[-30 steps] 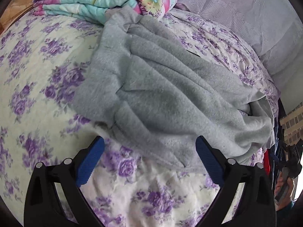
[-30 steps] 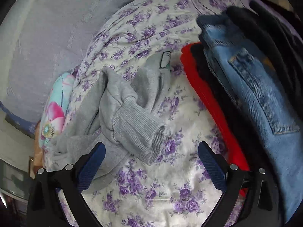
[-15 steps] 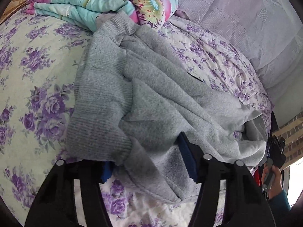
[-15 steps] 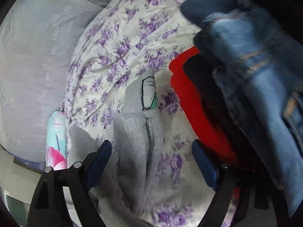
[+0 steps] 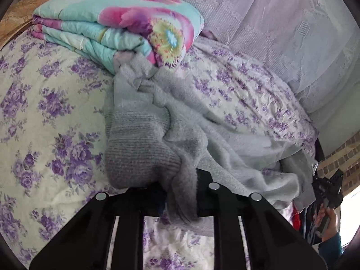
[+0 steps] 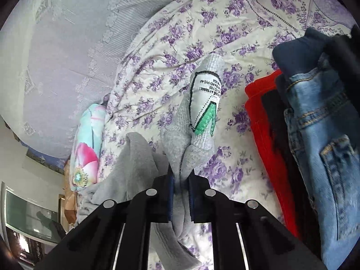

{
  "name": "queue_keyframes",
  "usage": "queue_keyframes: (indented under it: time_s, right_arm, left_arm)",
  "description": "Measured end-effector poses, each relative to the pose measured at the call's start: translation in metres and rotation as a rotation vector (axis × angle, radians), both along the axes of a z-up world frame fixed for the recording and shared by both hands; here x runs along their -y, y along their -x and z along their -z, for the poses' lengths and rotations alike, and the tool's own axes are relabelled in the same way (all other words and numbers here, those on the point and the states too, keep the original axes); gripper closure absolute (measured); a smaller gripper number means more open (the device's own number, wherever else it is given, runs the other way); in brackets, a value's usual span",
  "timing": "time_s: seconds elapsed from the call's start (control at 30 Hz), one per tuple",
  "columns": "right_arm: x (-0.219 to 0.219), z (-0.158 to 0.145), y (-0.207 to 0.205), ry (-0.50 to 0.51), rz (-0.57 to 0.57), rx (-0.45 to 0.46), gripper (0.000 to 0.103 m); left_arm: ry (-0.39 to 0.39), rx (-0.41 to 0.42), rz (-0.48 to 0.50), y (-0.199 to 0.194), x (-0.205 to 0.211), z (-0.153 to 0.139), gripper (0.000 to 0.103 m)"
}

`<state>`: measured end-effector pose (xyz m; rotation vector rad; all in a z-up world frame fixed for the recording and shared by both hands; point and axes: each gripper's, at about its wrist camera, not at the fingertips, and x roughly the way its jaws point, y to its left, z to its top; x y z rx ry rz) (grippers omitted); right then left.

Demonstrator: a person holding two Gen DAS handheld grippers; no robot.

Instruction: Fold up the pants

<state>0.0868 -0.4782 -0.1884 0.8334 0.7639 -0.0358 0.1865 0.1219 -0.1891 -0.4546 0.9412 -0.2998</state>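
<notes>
Both claws are clenched on the grey sweatpants (image 5: 198, 135). Left gripper (image 5: 180, 193), at 6 o'clock in its own view, has its jaws closing on a bunched fold of the fleece just beside a ribbed cuff (image 5: 139, 148); the cloth fills the gap between the black fingers and hangs a little below them. From that pinch the pants run two ways: toward 12 o'clock, where the far end touches the folded floral quilt (image 5: 126, 24), and toward 3 o'clock, where the fabric trails across the purple-flowered bedsheet (image 5: 45, 112) to the other claw. A hand (image 5: 326, 220) with a teal sleeve shows at 4 o'clock by a brick wall (image 5: 346, 157), holding the dark body of that second tool.

Right gripper (image 6: 181, 189), at 6 o'clock in its view, is clamped tight on the waistband end of the pants (image 6: 135, 162), blue pads pressing the fleece from both sides. A white care label (image 6: 204, 103) with green and black print stands up from the pinch toward 12 o'clock. More grey fabric slumps away to 8 o'clock. At 3 o'clock lies a stack of other clothes: blue jeans (image 6: 326, 135) on top, a red garment (image 6: 267, 135) under them, with dark pieces between. A pale lace curtain (image 6: 56, 45) fills the 10 o'clock side, with the quilt seen edge-on at 8 o'clock.
</notes>
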Motion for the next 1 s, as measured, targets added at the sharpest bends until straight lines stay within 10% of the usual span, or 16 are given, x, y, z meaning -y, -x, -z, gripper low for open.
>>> queue_keyframes:
  time_s: [0.4,0.57,0.7,0.77,0.93,1.0]
  right_arm:
    - [-0.038,-0.082,0.178,-0.143,-0.031,0.158,0.092]
    - [-0.110,-0.014,0.241,-0.163,-0.123,-0.052,0.089]
    - [-0.126,0.062,0.261,-0.213,-0.108,-0.431,0.081]
    - [-0.120,0.060,0.261,-0.287,-0.097,-0.416,0.080]
    - [-0.120,-0.004,0.185,-0.223,-0.181,-0.294,0.023]
    - [-0.114,-0.029,0.154,-0.193,-0.194,-0.290,0.022]
  left_arm:
    - [-0.036,0.084,0.036,0.080,-0.081,-0.124,0.086]
    - [-0.167,-0.041,-0.004,0.139,-0.134,-0.083,0.083]
    - [-0.368,-0.320,0.112,0.177,-0.150,0.006,0.071]
    - [-0.433,-0.353,0.127,0.199,-0.157,0.020,0.071]
    - [-0.439,-0.254,0.135,0.233,-0.184,-0.023,0.067]
    - [-0.497,-0.206,0.097,0.239,-0.193,-0.047,0.061]
